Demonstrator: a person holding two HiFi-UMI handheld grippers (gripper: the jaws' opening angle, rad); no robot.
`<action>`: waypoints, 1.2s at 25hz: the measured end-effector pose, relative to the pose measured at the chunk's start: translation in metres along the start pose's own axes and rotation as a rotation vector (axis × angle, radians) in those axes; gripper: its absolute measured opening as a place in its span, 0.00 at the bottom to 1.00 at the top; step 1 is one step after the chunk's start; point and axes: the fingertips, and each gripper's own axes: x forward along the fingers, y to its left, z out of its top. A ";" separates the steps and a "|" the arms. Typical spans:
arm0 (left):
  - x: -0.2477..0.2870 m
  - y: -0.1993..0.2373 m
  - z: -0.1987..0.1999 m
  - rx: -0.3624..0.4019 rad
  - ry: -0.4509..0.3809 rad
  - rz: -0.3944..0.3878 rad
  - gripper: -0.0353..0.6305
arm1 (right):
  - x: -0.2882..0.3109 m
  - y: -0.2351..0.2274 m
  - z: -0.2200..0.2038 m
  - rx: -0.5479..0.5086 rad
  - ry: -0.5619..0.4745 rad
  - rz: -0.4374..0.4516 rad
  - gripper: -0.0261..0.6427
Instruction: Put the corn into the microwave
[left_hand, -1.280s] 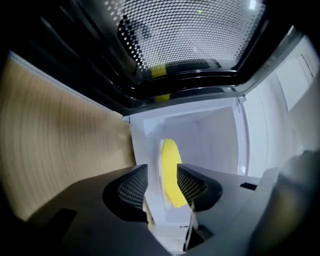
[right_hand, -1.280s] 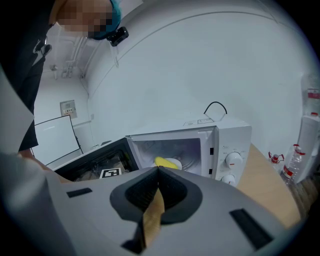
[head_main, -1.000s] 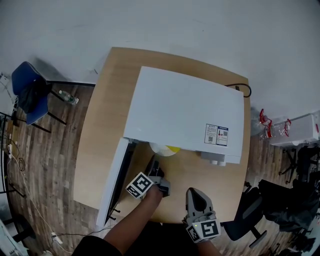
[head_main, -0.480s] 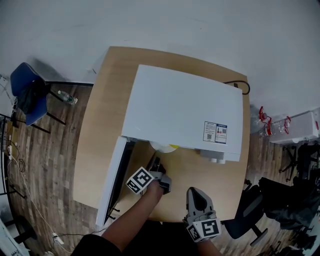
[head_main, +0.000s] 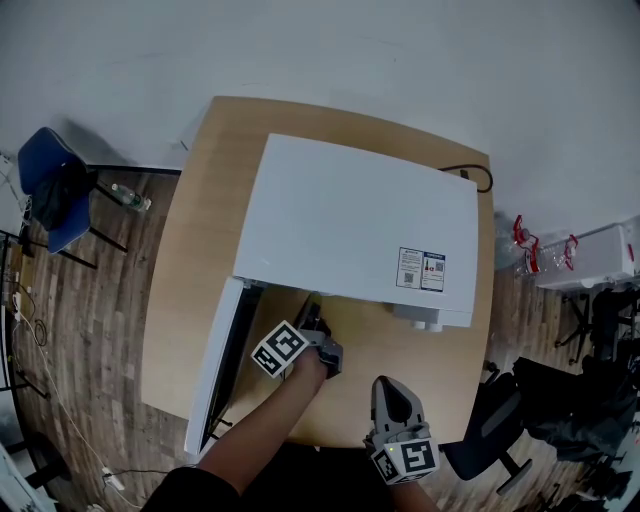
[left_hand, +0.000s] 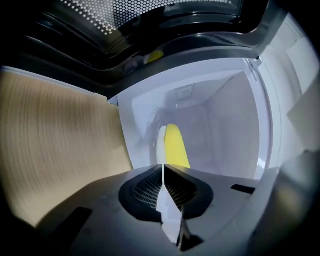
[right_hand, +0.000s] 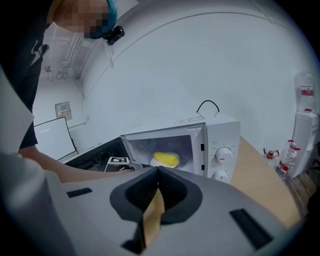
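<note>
The white microwave (head_main: 350, 220) stands on the round wooden table (head_main: 200, 230) with its door (head_main: 215, 370) swung open to the left. In the right gripper view the yellow corn (right_hand: 166, 159) lies on a white plate inside the cavity. The left gripper view looks straight in at the corn (left_hand: 176, 145). My left gripper (head_main: 312, 318) is at the oven's mouth, jaws shut and empty, just short of the corn. My right gripper (head_main: 388, 388) hangs near the table's front edge, shut, holding nothing. From the head view the corn is hidden under the oven's top.
The microwave's knobs (right_hand: 223, 156) face me on its right side, and a black cable (head_main: 470, 175) runs behind it. A blue chair (head_main: 50, 190) and a bottle (head_main: 130, 197) are on the floor at left, a black office chair (head_main: 490, 430) at right.
The plate with the corn showed at the oven's mouth in the head view and is now out of sight under its top. My left gripper has shifted slightly toward the opening.
</note>
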 end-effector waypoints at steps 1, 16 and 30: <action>0.003 -0.001 0.000 0.001 0.002 0.002 0.09 | 0.000 -0.002 0.000 0.002 0.000 -0.004 0.13; 0.036 -0.013 0.004 0.037 -0.001 -0.011 0.09 | -0.003 -0.018 -0.005 0.021 0.009 -0.021 0.13; 0.018 -0.025 0.001 0.088 0.018 -0.082 0.09 | -0.010 -0.025 0.006 0.026 -0.034 -0.046 0.13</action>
